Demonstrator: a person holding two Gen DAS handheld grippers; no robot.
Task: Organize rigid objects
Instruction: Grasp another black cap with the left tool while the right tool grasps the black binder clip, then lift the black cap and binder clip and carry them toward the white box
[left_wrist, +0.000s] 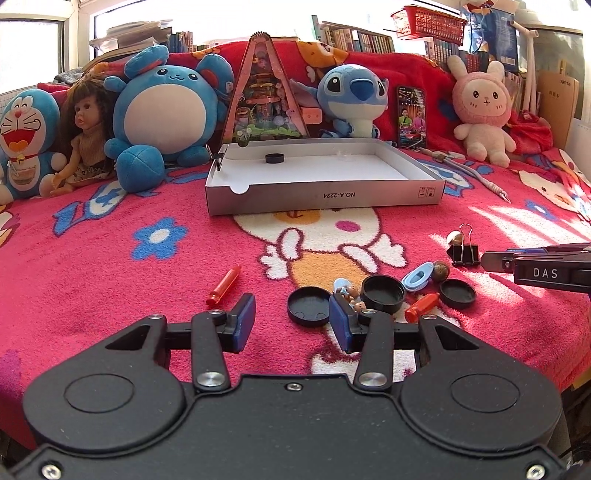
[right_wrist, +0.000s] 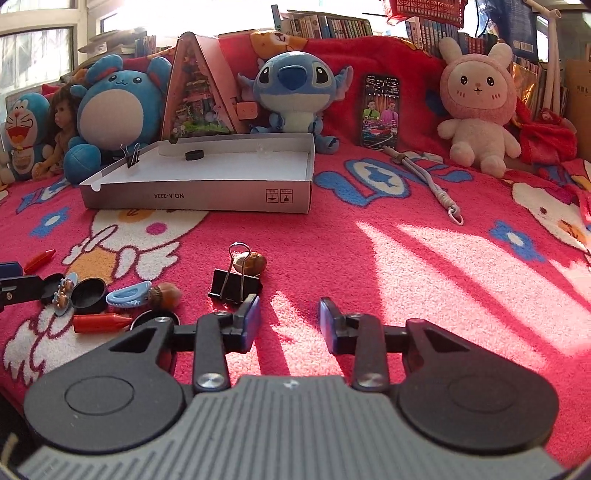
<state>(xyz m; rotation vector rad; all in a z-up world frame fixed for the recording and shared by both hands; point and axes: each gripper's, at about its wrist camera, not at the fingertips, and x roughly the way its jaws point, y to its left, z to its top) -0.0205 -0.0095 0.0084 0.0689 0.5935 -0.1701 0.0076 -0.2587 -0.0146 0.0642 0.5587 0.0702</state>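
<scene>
A shallow white box (left_wrist: 325, 192) (right_wrist: 199, 194) sits on the red blanket with one black cap (left_wrist: 274, 158) (right_wrist: 194, 154) inside. Small items lie in a cluster: black caps (left_wrist: 308, 305) (left_wrist: 383, 293) (left_wrist: 457, 292), red crayons (left_wrist: 223, 285) (left_wrist: 421, 307) (right_wrist: 99, 322), a blue clip (left_wrist: 417, 277) (right_wrist: 129, 294), a small figure (left_wrist: 349, 291), acorns (left_wrist: 441, 270) (right_wrist: 168, 295) and a black binder clip (left_wrist: 463, 251) (right_wrist: 234, 284). My left gripper (left_wrist: 291, 323) is open and empty, just before the caps. My right gripper (right_wrist: 290, 319) is open and empty, right of the binder clip.
Plush toys, a doll (left_wrist: 86, 136), a triangular toy house (left_wrist: 264, 92) and a phone (left_wrist: 412, 116) line the back behind the box. A cord (right_wrist: 432, 181) lies right of the box. A second binder clip (right_wrist: 132, 155) grips the box's left rim.
</scene>
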